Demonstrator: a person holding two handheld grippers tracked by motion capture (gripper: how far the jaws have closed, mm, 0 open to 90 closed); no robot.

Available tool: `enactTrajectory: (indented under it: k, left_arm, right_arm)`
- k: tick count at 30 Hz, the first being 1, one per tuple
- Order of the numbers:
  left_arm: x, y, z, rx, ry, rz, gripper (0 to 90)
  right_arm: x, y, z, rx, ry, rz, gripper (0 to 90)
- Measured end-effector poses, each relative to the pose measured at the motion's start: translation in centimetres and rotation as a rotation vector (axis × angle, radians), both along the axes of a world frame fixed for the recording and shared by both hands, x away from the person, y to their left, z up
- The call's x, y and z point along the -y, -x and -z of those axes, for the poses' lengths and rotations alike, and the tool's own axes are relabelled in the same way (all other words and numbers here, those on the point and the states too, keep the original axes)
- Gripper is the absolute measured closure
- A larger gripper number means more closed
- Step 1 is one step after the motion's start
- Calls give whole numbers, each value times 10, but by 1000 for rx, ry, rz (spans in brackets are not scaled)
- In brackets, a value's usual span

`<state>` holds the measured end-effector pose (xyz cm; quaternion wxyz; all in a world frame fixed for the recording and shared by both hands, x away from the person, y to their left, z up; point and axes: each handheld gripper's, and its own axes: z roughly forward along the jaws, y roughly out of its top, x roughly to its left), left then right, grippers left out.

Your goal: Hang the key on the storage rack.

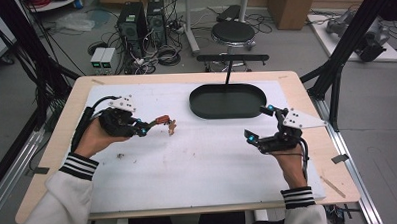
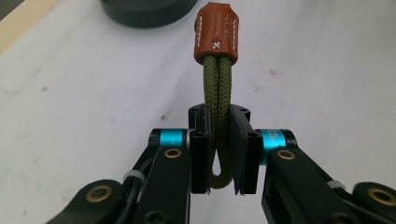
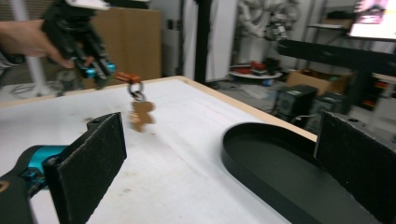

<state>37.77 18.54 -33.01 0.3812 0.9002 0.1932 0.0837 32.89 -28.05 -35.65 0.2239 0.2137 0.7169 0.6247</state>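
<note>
1. The left gripper (image 1: 148,128) is clamped on the green cord loop of a keychain (image 2: 217,100), pinched low so that the brown leather cap, ring and small charm (image 3: 140,115) dangle free ahead of its jaws, clear of the white mat (image 1: 198,162).
2. The black tray (image 1: 228,101) lies beyond and to the right of that gripper, probably the drop spot.
3. The right gripper (image 1: 259,122) stands wide and empty beside the tray's near rim.
4. Both forearms reach in; the left hand is level, its jaws pointing toward the tray.
</note>
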Motion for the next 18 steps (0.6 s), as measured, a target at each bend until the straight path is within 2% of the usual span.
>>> enactTrajectory:
  k: [7,10,11,13,14,15,18]
  left_arm:
    - [25,0,-5,6,14,68,792]
    - [35,1,-6,4,15,93,792]
    - [38,1,-7,4,16,102,791]
    - [44,2,-9,1,17,121,792]
    - [46,2,-10,6,12,132,792]
    - [49,2,-10,2,22,137,792]
    - [57,3,-12,3,14,161,792]
  right_arm:
    - [-23,-9,-20,9,24,-126,13]
    - [-33,-12,-26,-5,37,-171,13]
    - [-41,-15,-28,-16,60,-205,13]
    - [-44,-15,-29,-24,70,-214,13]
    - [-48,-16,-30,-18,94,-217,13]
    - [-51,-17,-31,-13,106,-218,13]
    - [-61,-21,-33,-20,134,-242,13]
